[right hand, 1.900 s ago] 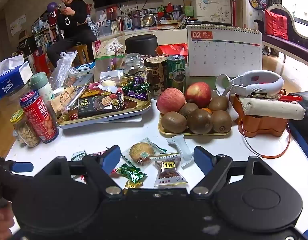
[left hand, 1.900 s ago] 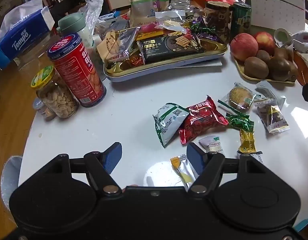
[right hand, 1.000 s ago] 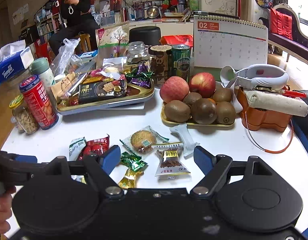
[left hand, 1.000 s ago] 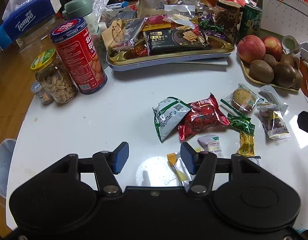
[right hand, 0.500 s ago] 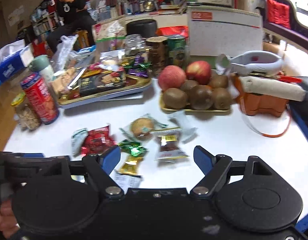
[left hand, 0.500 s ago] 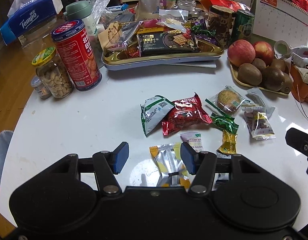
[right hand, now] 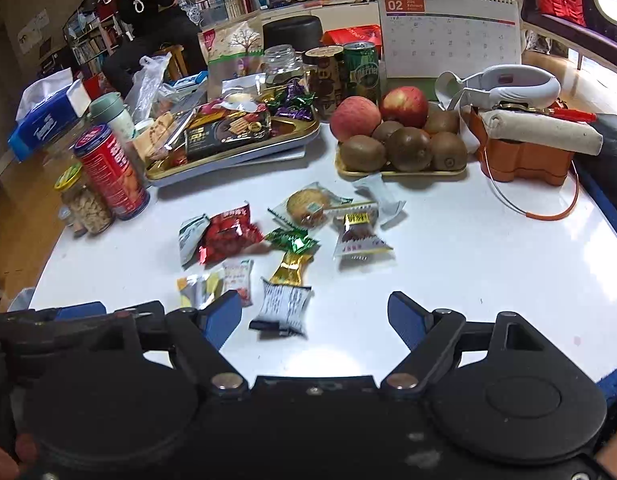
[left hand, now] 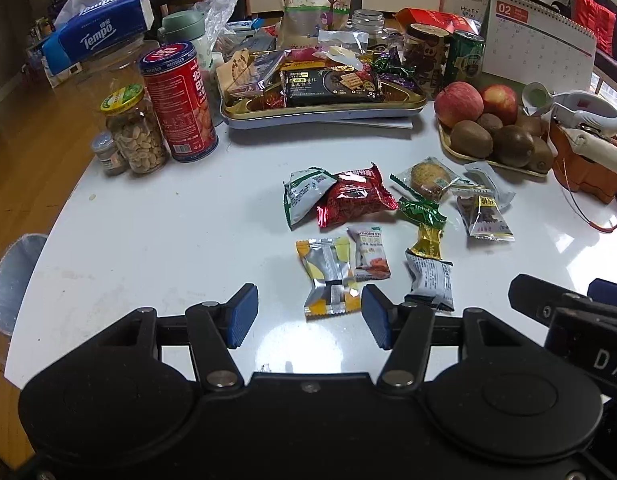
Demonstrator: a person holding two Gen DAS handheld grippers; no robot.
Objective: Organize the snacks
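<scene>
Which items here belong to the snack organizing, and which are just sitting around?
Job:
loose snack packets, e.g. red packet, yellow-silver packet
gold tray already holding snacks
left gripper and right gripper, both open

Lying about:
calendar
fruit plate
tissue box

L tool (left hand: 308,316) sits low over the tabletop (left hand: 168,240), fingers pointing fwd, blue pads (left hand: 240,316) spread apart w/ nothing between them. R tool (right hand: 314,318) is also low over the tabletop, fingers fwd, pads (right hand: 406,320) spread wider than the L's, gap empty. The two tools are side by side: the R tool's black body shows at the right edge of the L wrist view, and the L tool's body and a blue pad at the left edge of the R wrist view. A bit of hand (right hand: 4,460) shows at the bottom-left corner of the R view, under the L tool.
</scene>
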